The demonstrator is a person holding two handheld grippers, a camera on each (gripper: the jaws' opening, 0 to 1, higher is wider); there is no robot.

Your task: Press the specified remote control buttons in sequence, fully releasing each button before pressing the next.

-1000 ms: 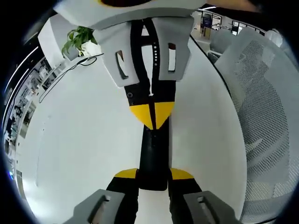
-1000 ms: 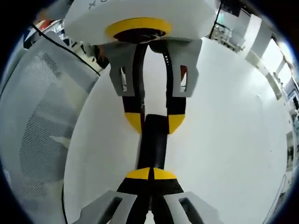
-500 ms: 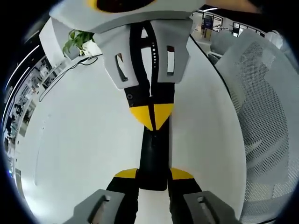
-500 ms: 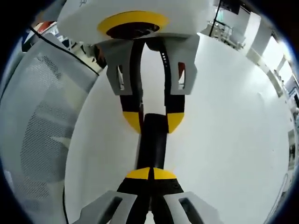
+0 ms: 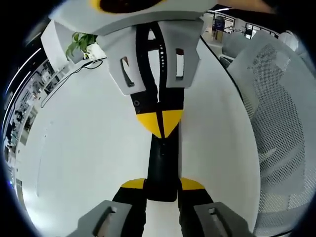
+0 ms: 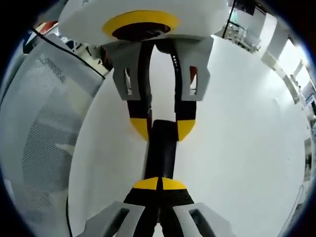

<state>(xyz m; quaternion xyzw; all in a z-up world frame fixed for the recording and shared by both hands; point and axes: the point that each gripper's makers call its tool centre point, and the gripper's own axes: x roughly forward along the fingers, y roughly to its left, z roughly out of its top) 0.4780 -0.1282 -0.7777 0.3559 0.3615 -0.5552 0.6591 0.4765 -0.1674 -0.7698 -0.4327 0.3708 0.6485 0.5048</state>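
A slim black remote control [image 5: 162, 157] lies lengthwise over the white table [image 5: 89, 148]. In the left gripper view my left gripper [image 5: 162, 183] is shut on its near end, one yellow fingertip [image 5: 133, 183] on each side. My right gripper [image 5: 160, 121] comes in from the top, jaws shut, with its yellow tips resting on the remote's far part. In the right gripper view the right gripper [image 6: 159, 183] has its shut tips on the remote [image 6: 160, 153]. Beyond them the left gripper [image 6: 163, 129] clamps the remote's other end. The buttons are hidden.
A grey mesh chair [image 5: 276, 123] stands past the table's edge, at the left in the right gripper view [image 6: 39, 133]. A potted plant [image 5: 81, 42] and a thin cable [image 5: 74, 71] sit at the table's far corner. Office furniture shows behind.
The views have shifted very slightly. Both grippers stay on the remote as before.
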